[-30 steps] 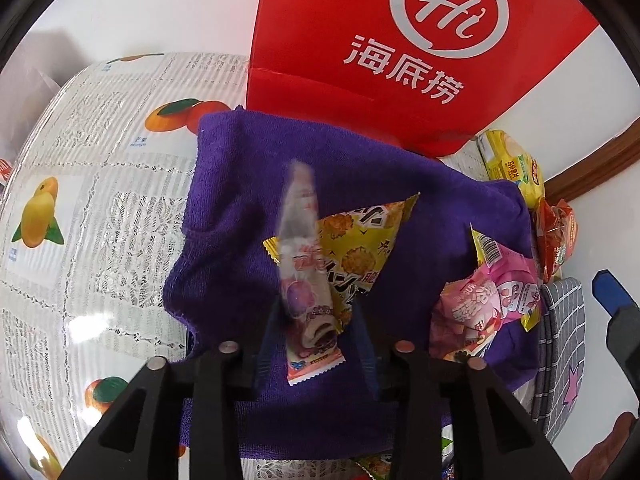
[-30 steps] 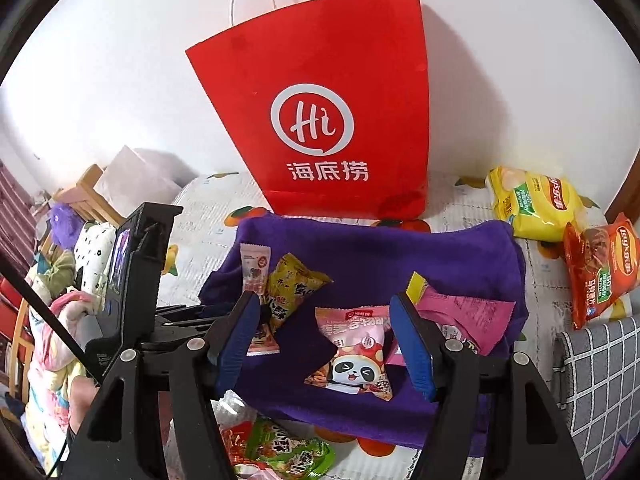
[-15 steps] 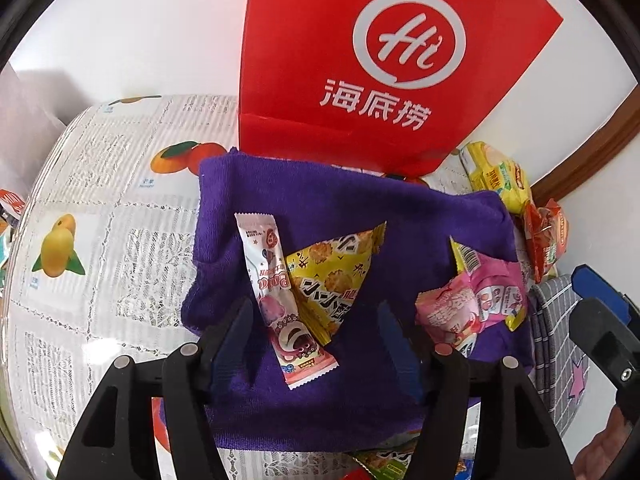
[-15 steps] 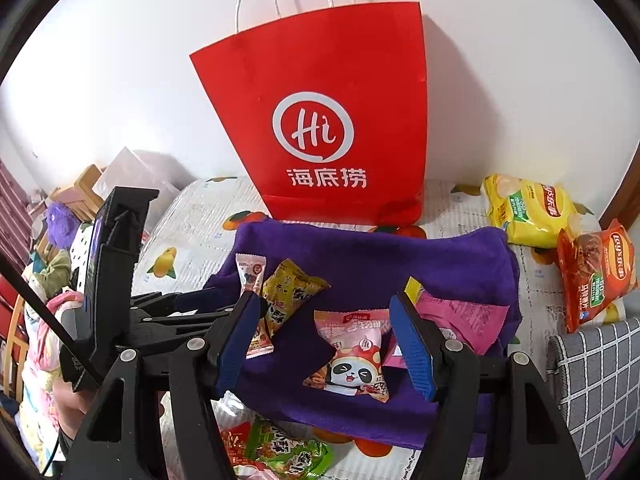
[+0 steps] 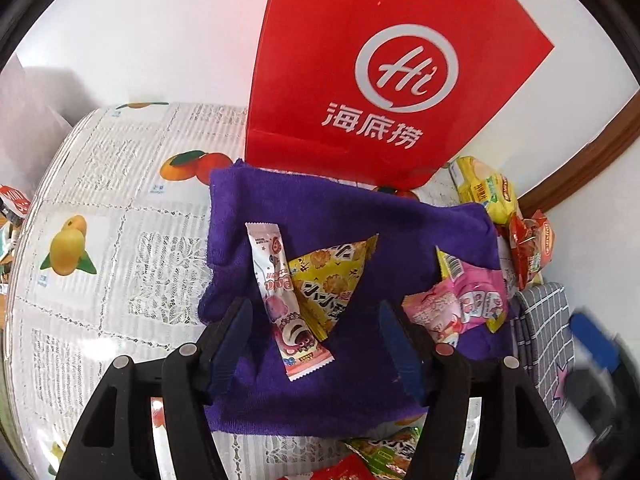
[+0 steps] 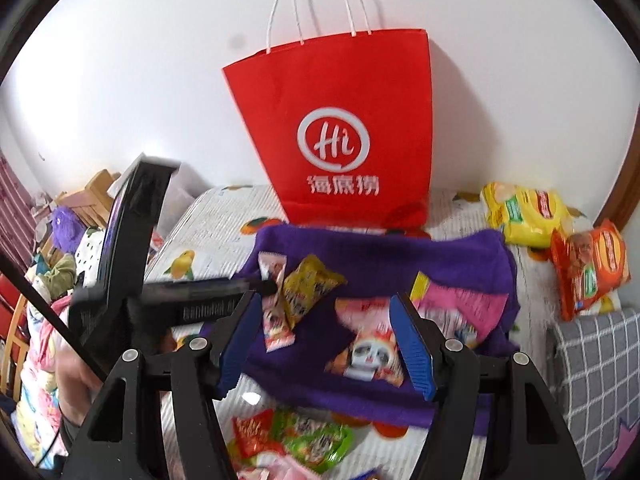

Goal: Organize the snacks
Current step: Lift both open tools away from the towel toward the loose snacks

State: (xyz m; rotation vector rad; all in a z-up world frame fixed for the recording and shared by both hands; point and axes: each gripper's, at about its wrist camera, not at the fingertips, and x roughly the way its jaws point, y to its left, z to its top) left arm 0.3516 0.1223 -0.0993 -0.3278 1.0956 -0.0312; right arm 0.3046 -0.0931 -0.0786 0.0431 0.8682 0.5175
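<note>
Left tongs: the left tongs (image 5: 316, 344) are open and hold nothing. Their jaws have just been opening, and the long pink snack (image 5: 280, 300) lies loose on the cloth between them, nearer the left-hand jaw. It looks like it was just let go.

Right tongs: the right tongs (image 6: 328, 344) are open too – nothing is pinched in them. They hang above the cloth.

Purple cloth: the purple cloth (image 5: 400, 232) is spread flat under both tongs. I think it is the sorting spot, so the snacks sit in a row where you can see each one.

Long pink snack: it rests with one edge on the yellow triangle snack (image 5: 332, 276), which lies just past it between the left jaws.

Panda snack: the panda snack (image 6: 368, 352) lies on the cloth right between the right jaws, below them – not touched.

Pink packets: the pink packets (image 5: 464, 304) sit just outside the right-hand jaw of the left tongs.

Red bag: the red bag (image 6: 344, 128) stands upright far ahead of both tongs, at the back edge of the cloth.

Snacks not sorted: a green and red pile (image 6: 296, 436) lies off the cloth, close under the right tongs. I think these wait for their turn.

Big bags: the yellow bag (image 6: 524, 212) and orange bag (image 6: 592, 264) lie well to the right of the right tongs.
</note>
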